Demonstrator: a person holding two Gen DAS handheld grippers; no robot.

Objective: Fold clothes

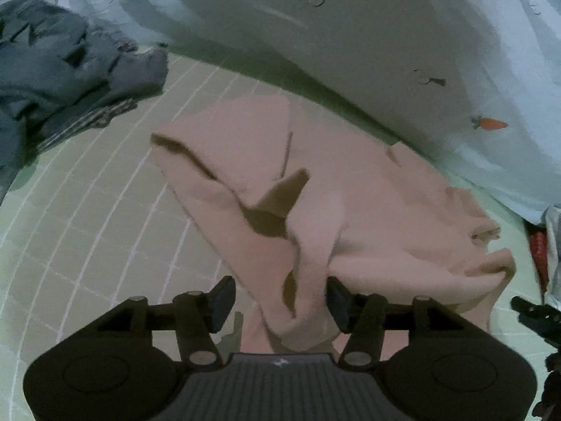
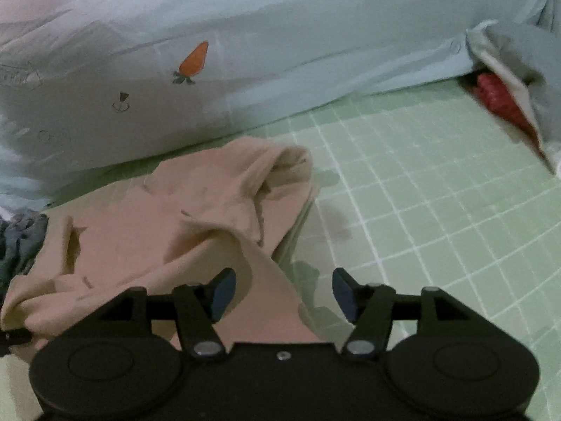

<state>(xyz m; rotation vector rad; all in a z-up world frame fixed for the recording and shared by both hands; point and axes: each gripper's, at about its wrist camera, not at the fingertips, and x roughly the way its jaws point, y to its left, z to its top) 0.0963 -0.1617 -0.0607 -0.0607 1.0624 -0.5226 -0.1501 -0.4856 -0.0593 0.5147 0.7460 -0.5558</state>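
Note:
A crumpled beige garment point(image 1: 350, 210) lies on a green gridded mat point(image 1: 87, 228). My left gripper point(image 1: 280, 301) is open, its jaws set on either side of a fold of the garment's near edge. In the right wrist view the same garment point(image 2: 175, 217) lies left of centre on the mat point(image 2: 438, 193). My right gripper point(image 2: 280, 293) is open just above the garment's right edge, with cloth under its left finger point(image 2: 222, 293) and mat under the right one. The right gripper's tip also shows in the left wrist view point(image 1: 533, 312).
A pale blue quilt with carrot prints point(image 1: 385, 35) runs along the far side of the mat point(image 2: 280, 52). A heap of grey-blue clothes point(image 1: 63, 70) lies at the far left. A red item point(image 2: 498, 101) sits under a grey cloth point(image 2: 526, 80) at the far right.

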